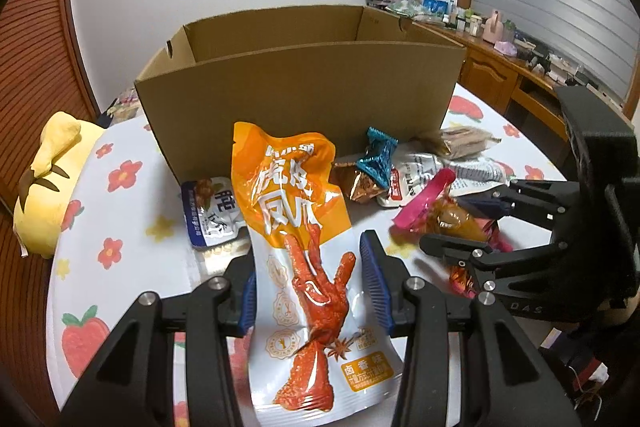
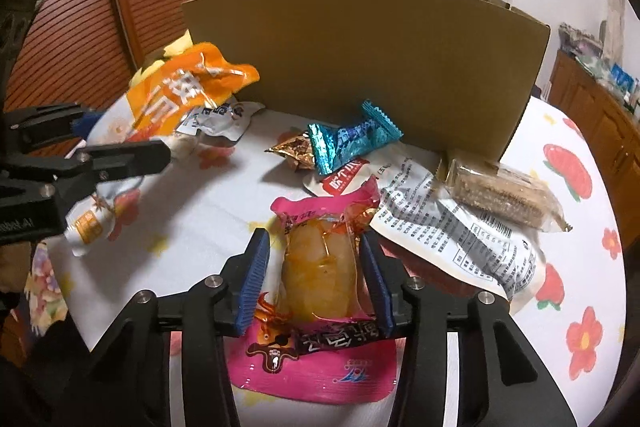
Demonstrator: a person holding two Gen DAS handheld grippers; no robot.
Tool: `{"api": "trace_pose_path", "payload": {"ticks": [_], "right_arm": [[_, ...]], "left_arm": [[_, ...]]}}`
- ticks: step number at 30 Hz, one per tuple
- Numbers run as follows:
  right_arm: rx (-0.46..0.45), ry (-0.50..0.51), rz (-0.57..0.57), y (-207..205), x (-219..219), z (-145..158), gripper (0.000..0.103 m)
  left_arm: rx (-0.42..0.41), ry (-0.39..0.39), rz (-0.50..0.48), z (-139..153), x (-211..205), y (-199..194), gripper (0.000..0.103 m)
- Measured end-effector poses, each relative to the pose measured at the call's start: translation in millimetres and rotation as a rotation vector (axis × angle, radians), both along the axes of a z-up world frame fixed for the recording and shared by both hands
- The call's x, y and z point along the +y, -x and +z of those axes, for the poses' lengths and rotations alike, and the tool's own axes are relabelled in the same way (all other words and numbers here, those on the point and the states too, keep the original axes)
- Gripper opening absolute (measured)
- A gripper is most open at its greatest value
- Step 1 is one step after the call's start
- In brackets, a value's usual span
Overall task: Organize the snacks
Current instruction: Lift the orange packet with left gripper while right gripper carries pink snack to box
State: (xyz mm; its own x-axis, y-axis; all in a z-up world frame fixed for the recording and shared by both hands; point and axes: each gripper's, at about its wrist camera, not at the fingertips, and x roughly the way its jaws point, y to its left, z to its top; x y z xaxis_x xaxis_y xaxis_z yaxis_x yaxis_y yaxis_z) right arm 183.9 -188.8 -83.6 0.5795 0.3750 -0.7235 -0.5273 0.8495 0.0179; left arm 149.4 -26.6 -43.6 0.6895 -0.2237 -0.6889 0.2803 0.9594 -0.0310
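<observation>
Two pouches are clamped mid-body: our left gripper (image 1: 312, 291) lifts the orange pouch (image 1: 296, 247) before the box (image 1: 300, 87); our right gripper (image 2: 316, 279) pinches the pink pouch (image 2: 320, 267) on the table (image 2: 208, 211). Both seem light, slick, floppy.

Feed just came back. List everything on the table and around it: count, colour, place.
cardboard box: one, brown, open, back of table
chicken-foot packet: one, orange and white, in left gripper
pink packet: one, between right gripper's pads
blue candy: one, before the box
gold candy: one, beside blue candy
white packets: several, printed, table middle
cereal bar: one, clear wrapper, by box corner
plush toy: one, yellow, table edge
tablecloth: white, red flowers
left gripper: closed on packet
right gripper: around pink packet
</observation>
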Motion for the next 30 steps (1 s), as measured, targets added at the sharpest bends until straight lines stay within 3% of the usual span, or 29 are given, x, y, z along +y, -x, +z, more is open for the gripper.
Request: {"api": "trace_pose_path", "payload": {"ticks": [3, 9, 12, 16, 20, 23, 30], "right_arm": [[0.000, 0.005, 0.009, 1.8, 0.1, 2.8, 0.038], [0.016, 0.018, 0.026, 1.2, 1.9, 3.6, 0.038], [0.028, 0.018, 0.030, -0.8, 5.2, 2.9, 0.041], [0.063, 0.063, 0.043, -7.4, 16.7, -0.4, 0.054], [0.076, 0.106, 0.058, -11.3, 25.2, -4.4, 0.048], [0.073, 0.063, 0.064, -9.3, 22.3, 2.9, 0.039], [0.039, 0.087, 0.087, 0.2, 24.6, 7.2, 0.038]], "left_arm": [[-0.009, 0.002, 0.006, 3.9, 0.9, 1.5, 0.044], [-0.014, 0.005, 0.007, 5.6, 1.5, 2.6, 0.044], [-0.012, 0.008, 0.007, 4.0, 1.8, 3.3, 0.044], [-0.009, 0.012, 0.007, 3.4, 2.0, 3.6, 0.044], [-0.014, 0.015, 0.007, 4.6, 3.7, 4.9, 0.044], [-0.023, 0.019, 0.008, 8.7, 5.7, 6.6, 0.044], [-0.050, 0.033, 0.012, 20.4, 10.0, 8.0, 0.044]]}}
